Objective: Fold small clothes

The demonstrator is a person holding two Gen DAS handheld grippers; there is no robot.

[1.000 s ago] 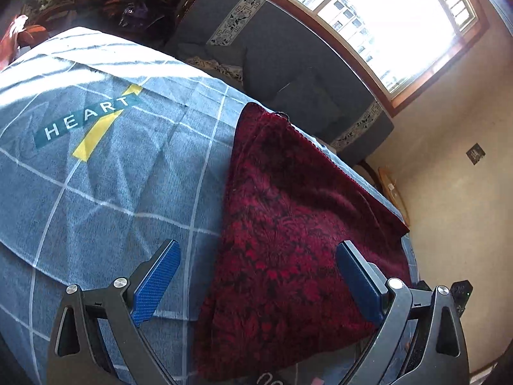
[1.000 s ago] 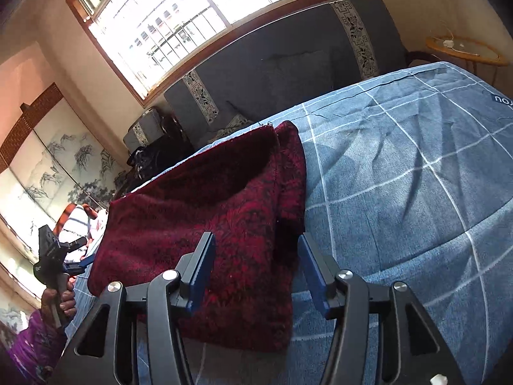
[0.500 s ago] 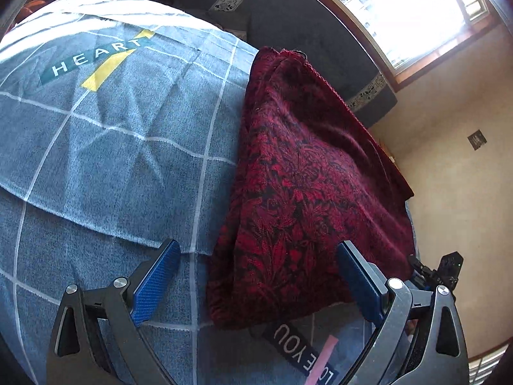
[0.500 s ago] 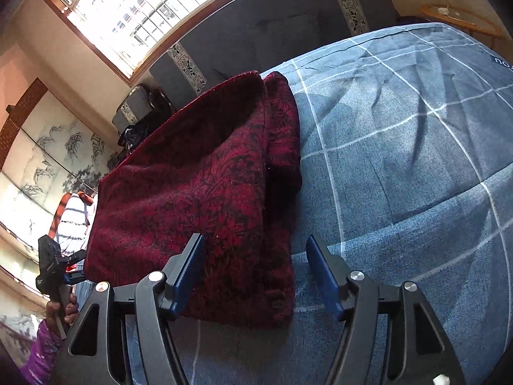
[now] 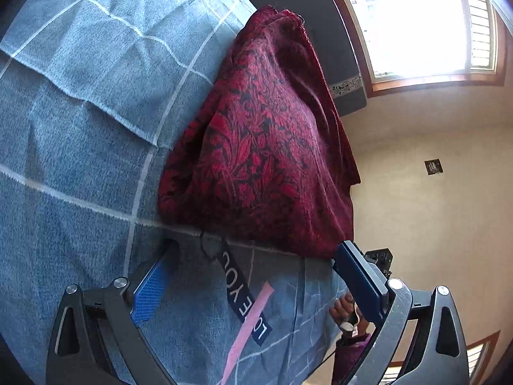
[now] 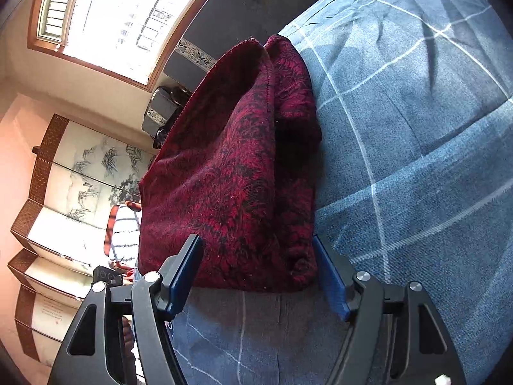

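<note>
The left gripper (image 5: pixel 256 276) hovers with its fingers spread wide and empty over the blue grid-patterned bed cover (image 5: pixel 80 160), just short of the near hem of the dark red floral-patterned knitted garment (image 5: pixel 263 147), which lies partly folded near the bed's edge. The right gripper (image 6: pixel 256 272) has its fingers spread around the garment's near hem, not yet pinching it. The knit looks soft, thick and floppy, so I'd take it at the near corners, through both layers.

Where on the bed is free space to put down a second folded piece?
Free: the blue checked bedspread on the right of the red garment, and the part toward the yellow stripe. Crowded: the near edge, where both open grippers stand.
</note>
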